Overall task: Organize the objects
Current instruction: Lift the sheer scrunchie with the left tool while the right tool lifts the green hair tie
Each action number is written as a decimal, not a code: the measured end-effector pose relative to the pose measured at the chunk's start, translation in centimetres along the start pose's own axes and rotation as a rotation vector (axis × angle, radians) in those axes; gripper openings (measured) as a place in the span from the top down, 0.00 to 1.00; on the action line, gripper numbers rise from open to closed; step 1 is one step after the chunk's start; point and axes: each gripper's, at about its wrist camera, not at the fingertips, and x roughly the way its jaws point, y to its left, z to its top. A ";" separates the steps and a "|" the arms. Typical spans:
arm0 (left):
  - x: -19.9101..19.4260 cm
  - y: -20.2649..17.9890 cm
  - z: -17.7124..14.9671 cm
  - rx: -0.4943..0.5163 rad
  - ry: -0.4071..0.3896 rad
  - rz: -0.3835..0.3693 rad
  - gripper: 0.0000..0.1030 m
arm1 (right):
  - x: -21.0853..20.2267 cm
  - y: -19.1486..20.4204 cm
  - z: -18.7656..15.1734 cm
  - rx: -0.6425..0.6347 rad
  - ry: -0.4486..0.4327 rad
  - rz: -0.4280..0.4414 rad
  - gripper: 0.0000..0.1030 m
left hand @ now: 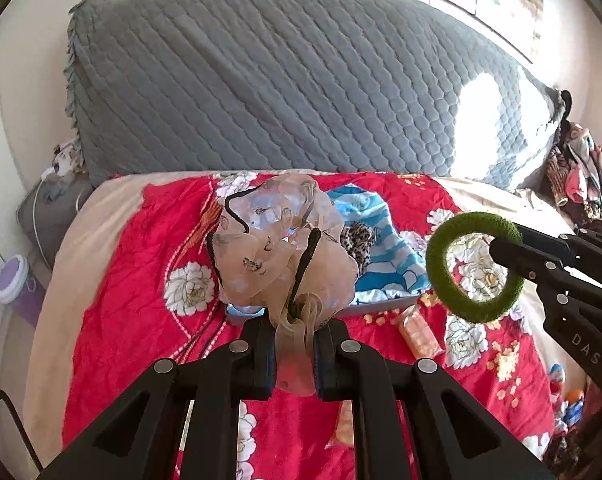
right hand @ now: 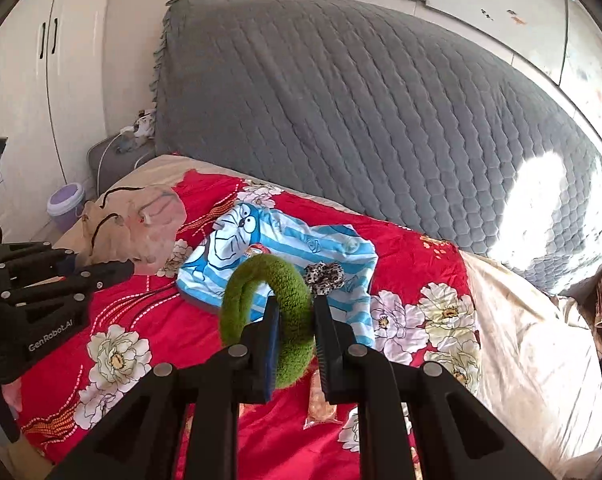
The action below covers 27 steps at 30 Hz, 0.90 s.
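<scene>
A sheer beige scrunchie [left hand: 277,240] with black trim is bunched between the pads of my left gripper [left hand: 295,320], which is shut on it above the bed. At the right of the left wrist view, my right gripper [left hand: 501,250] is shut on a fuzzy green hair ring [left hand: 435,264]. In the right wrist view the green ring [right hand: 269,270] stands upright between the pads of the right gripper [right hand: 295,304]. The left gripper [right hand: 127,268] holds the beige scrunchie [right hand: 141,224] at the far left. A leopard-print scrunchie [right hand: 325,276] lies on a blue-striped cartoon case [right hand: 261,240].
A red floral bedspread [left hand: 141,280] covers the bed, with an orange packet [left hand: 419,332] lying on it. Behind stands a grey quilted headboard [left hand: 281,80]. A purple bin [left hand: 13,280] sits on the floor at the left, and a clothes pile [left hand: 581,176] lies at the right.
</scene>
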 end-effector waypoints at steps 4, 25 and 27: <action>-0.4 -0.7 1.1 0.005 -0.021 -0.002 0.87 | -0.3 -0.5 0.4 0.036 -0.024 0.012 0.84; 3.6 -3.3 1.3 0.040 -0.016 -0.026 0.87 | 1.6 -1.8 0.5 0.101 -0.061 0.025 0.84; 4.0 -3.1 1.5 0.028 -0.011 -0.034 0.87 | 1.9 -2.1 0.5 0.106 -0.063 0.018 0.84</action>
